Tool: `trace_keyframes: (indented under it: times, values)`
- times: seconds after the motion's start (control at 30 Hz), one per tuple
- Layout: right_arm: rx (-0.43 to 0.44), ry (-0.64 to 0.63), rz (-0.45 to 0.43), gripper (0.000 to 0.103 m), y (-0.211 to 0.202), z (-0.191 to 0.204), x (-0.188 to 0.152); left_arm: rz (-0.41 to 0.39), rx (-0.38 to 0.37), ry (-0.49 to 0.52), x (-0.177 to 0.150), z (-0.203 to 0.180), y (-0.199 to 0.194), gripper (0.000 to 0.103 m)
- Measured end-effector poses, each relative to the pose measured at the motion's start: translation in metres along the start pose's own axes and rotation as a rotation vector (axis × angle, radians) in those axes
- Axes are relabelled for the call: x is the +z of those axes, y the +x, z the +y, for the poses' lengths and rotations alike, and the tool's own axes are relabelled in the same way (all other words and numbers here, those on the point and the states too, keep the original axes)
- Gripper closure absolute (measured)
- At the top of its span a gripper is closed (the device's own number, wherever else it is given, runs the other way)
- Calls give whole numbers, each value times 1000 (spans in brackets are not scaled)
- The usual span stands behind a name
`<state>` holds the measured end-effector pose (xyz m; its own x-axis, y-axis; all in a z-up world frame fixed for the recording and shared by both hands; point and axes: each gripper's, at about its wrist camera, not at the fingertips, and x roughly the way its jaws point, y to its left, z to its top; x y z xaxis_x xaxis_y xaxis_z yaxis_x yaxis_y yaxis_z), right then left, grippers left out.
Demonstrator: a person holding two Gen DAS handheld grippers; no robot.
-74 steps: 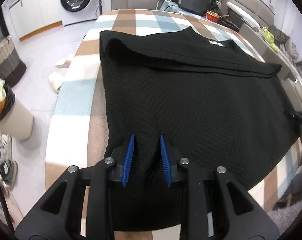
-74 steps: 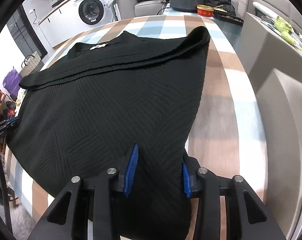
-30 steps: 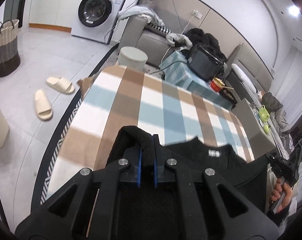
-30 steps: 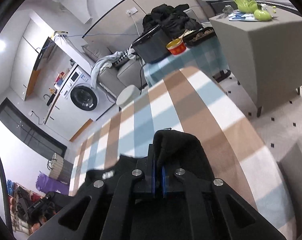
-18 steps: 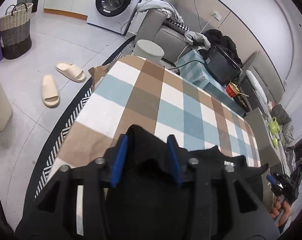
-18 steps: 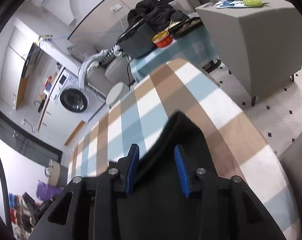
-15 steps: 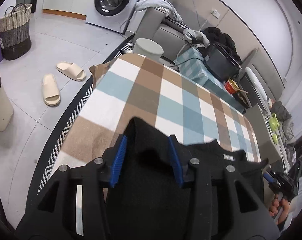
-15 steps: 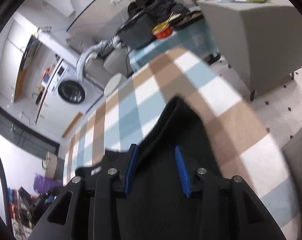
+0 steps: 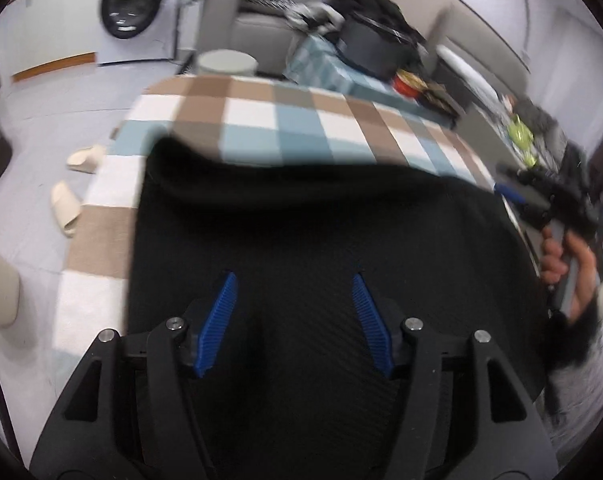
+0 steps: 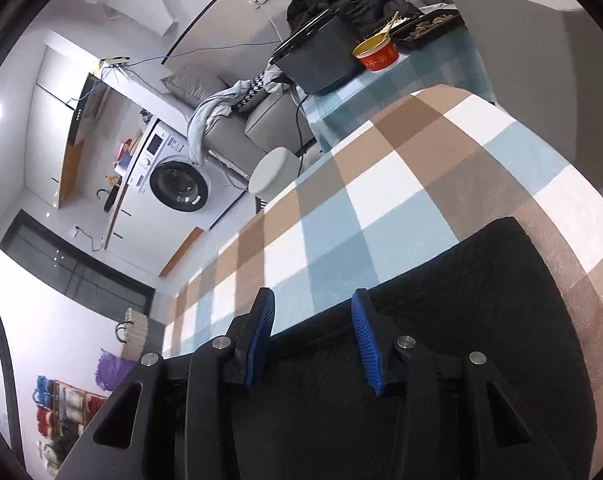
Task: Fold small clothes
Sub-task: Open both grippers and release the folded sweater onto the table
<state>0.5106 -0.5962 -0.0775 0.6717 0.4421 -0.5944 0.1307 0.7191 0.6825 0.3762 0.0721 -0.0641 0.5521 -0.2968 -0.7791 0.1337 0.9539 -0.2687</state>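
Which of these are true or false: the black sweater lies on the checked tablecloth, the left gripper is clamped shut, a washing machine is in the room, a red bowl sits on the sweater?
1. The black sweater lies on the checked tablecloth. True.
2. The left gripper is clamped shut. False: its jaws are opening, pads apart above the cloth.
3. A washing machine stands in the room. True.
4. A red bowl sits on the sweater. False: it sits on a separate table beyond.

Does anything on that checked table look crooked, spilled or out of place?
Nothing stands out. The black sweater lies folded flat on the checked tablecloth, its far edge fairly straight. No spill or damage shows, though the left view is blurred.
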Motion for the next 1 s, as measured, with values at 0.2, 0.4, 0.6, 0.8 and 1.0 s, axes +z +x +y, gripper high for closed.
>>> trace_keyframes:
  times: [0.2,0.4,0.6,0.8,1.0]
  values:
    - [-102,-119,36,57,-44,1,-30,18,46,-100,16,13,25,46]
    - [-241,-275,108,40,-82,-6,-87,23,51,-70,-17,2,9,46]
    - [-259,-522,225,37,-90,22,-174,15,32,98,-71,-60,-16,44]
    - [-193,-705,244,19,-102,51,-246,17,-19,253,-122,-120,-30,32]
    - [-220,-799,251,19,-110,45,-280,50,16,326,-158,-139,-24,31]
